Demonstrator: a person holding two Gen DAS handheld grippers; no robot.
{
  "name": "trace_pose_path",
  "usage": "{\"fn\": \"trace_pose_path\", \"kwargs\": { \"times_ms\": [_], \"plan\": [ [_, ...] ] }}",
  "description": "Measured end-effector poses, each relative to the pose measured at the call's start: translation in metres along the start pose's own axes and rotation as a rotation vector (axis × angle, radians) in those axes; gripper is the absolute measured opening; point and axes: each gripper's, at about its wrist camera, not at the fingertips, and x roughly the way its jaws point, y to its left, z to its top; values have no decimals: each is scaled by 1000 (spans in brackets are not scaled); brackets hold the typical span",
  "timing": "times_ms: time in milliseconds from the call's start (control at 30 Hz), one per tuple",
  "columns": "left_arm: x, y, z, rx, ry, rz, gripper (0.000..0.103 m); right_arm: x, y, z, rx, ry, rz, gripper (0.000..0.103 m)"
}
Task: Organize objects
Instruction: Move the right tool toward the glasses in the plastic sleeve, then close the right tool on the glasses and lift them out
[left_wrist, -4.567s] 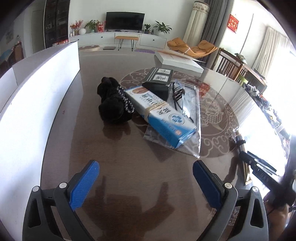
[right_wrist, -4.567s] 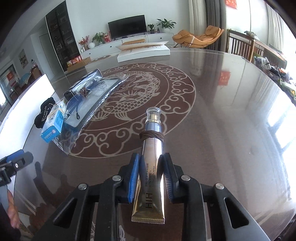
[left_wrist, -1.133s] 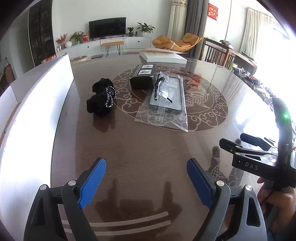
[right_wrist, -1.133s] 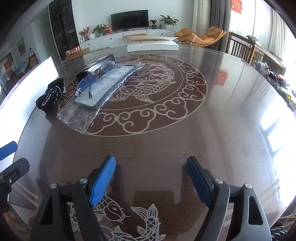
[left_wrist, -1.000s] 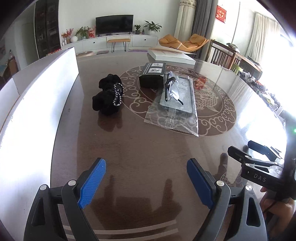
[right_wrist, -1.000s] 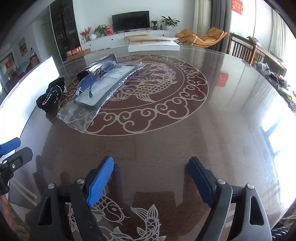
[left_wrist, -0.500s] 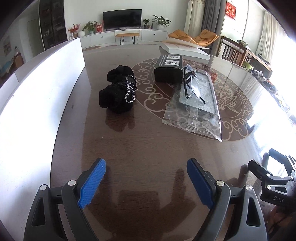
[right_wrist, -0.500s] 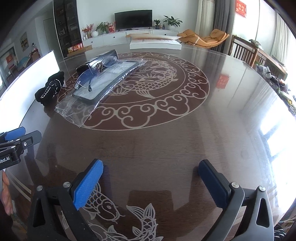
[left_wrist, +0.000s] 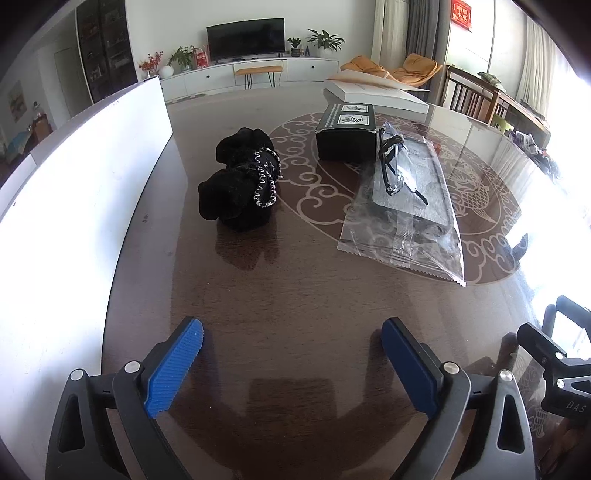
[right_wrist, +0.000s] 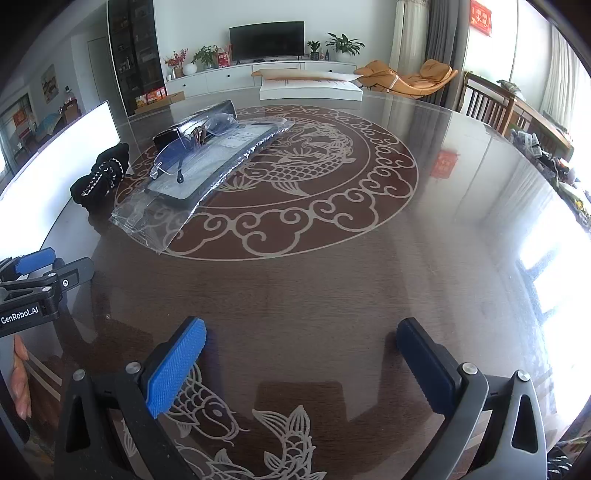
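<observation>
A black fabric bundle with a beaded chain (left_wrist: 240, 194) lies on the dark table, ahead and left of my left gripper (left_wrist: 291, 354), which is open and empty. A black box (left_wrist: 345, 134) sits behind a clear plastic bag holding a grey case (left_wrist: 410, 206), with glasses (left_wrist: 393, 168) on top. In the right wrist view the bag (right_wrist: 207, 170), glasses (right_wrist: 184, 151) and bundle (right_wrist: 99, 177) lie far left. My right gripper (right_wrist: 301, 352) is open and empty over bare table.
A long white panel (left_wrist: 74, 184) runs along the table's left edge. A flat white box (left_wrist: 373, 96) lies at the far end, also in the right wrist view (right_wrist: 310, 86). The round table has a carved fish pattern (right_wrist: 288, 162). Chairs stand at the right.
My left gripper has moved forward toward the bundle and box. My right gripper's jaws have opened wider. The blue box and the tube seen 4.6 s ago are no longer in view.
</observation>
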Motion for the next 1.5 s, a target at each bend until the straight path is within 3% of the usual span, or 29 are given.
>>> {"fn": "trace_pose_path", "kwargs": {
  "times_ms": [400, 533, 667, 867, 900, 967, 1133, 1167, 1200, 1267, 1400, 1433, 1500],
  "plan": [
    [3, 1, 3, -18, -10, 13, 103, 1, 0, 0, -2, 1, 0, 103],
    [3, 1, 3, -18, -10, 13, 103, 3, -1, 7, -57, 22, 41, 103],
    [3, 1, 3, -19, -11, 13, 103, 12, -6, 31, -7, 106, 54, 103],
    [3, 1, 3, -21, -10, 10, 103, 14, 27, 109, 40, 11, 203, 101],
    [3, 1, 3, -21, -10, 10, 103, 18, 36, 124, 45, 3, 215, 98],
    [3, 1, 3, -21, -10, 10, 103, 31, 55, 150, 46, 14, 238, 84],
    [3, 1, 3, -21, -10, 10, 103, 81, 93, 179, 34, 153, 203, 60],
    [3, 1, 3, -21, -10, 10, 103, 89, 94, 178, 43, 183, 194, 50],
    [3, 1, 3, -21, -10, 10, 103, 95, 95, 176, 46, 205, 188, 46],
    [3, 1, 3, -21, -11, 10, 103, 88, 93, 172, 14, 171, 161, 29],
    [2, 1, 3, -22, -11, 10, 103, 68, 70, 154, 16, 131, 157, 23],
    [2, 1, 3, -22, -10, 10, 103, 64, 62, 147, 12, 124, 155, 13],
    [2, 1, 3, -22, -10, 10, 103, 56, 41, 131, 28, 120, 152, 12]
  ]
}}
